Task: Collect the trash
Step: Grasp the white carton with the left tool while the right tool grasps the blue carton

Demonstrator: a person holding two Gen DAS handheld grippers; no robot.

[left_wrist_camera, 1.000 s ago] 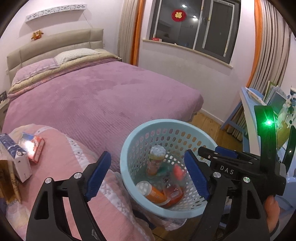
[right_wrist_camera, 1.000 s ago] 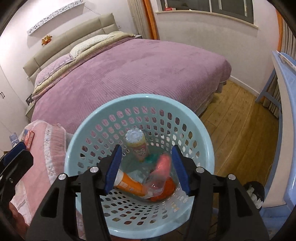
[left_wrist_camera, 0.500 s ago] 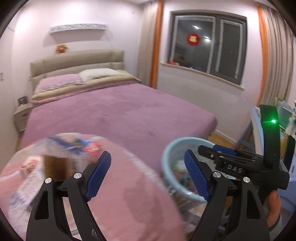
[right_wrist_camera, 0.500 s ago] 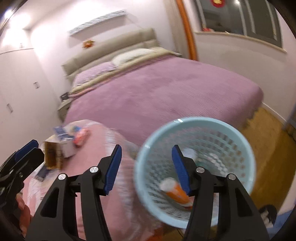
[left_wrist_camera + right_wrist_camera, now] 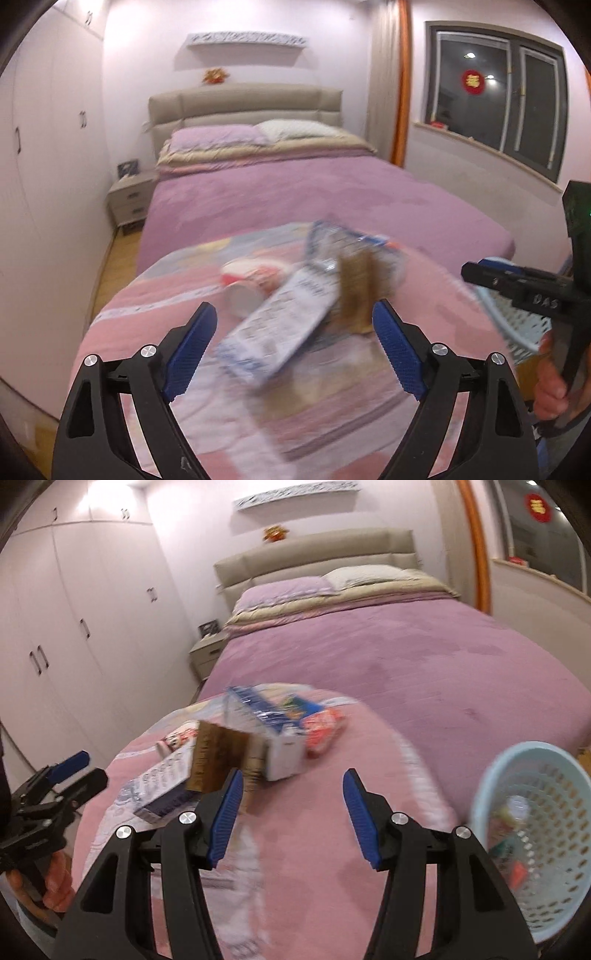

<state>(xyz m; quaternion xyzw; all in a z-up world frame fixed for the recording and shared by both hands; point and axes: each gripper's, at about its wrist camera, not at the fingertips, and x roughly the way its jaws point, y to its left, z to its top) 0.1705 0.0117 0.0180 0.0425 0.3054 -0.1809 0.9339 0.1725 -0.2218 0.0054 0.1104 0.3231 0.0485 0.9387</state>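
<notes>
With my left gripper [image 5: 294, 350] and right gripper [image 5: 291, 818] both spread wide and empty, I face the trash on the round pink-clothed table [image 5: 314, 849]. The flat white-and-blue printed carton [image 5: 280, 328] lies nearest, just left of the brown cardboard piece [image 5: 356, 291]. It looks light and crushable; I would pinch across its narrow sides. The perforated pale blue plastic basket [image 5: 532, 834] sits at the table's right.
</notes>
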